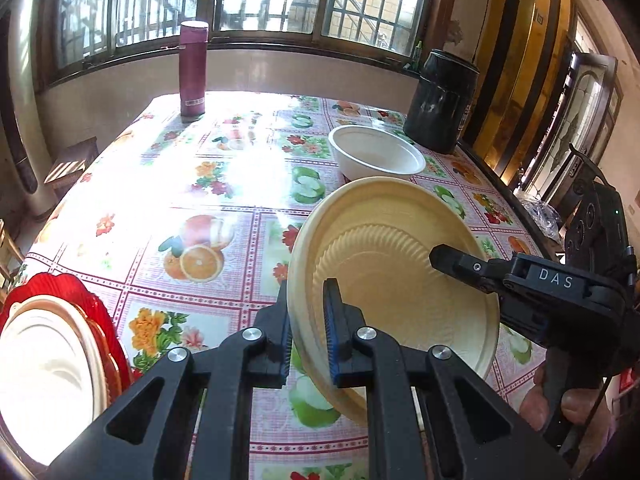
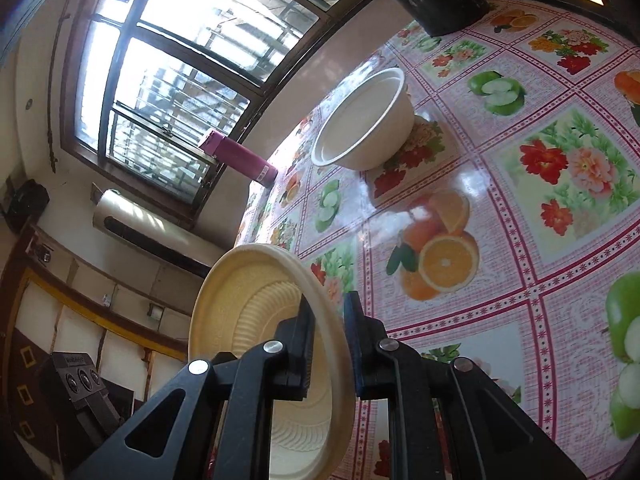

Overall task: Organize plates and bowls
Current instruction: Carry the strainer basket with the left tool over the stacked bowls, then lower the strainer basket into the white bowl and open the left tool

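At nine o'clock in the left wrist view a white plate (image 1: 44,364) sits on a red plate (image 1: 86,300), and at centre the left gripper (image 1: 308,332) is clenched on the near rim of the cream plate (image 1: 400,272), carried tilted above the surface (image 1: 168,184). Toward three o'clock the right gripper (image 1: 434,258) is clamped on the far rim (same plate, two grips), so any mismatch between the hands could twist it free. Count: three plates, one white bowl (image 1: 376,154) at one o'clock.
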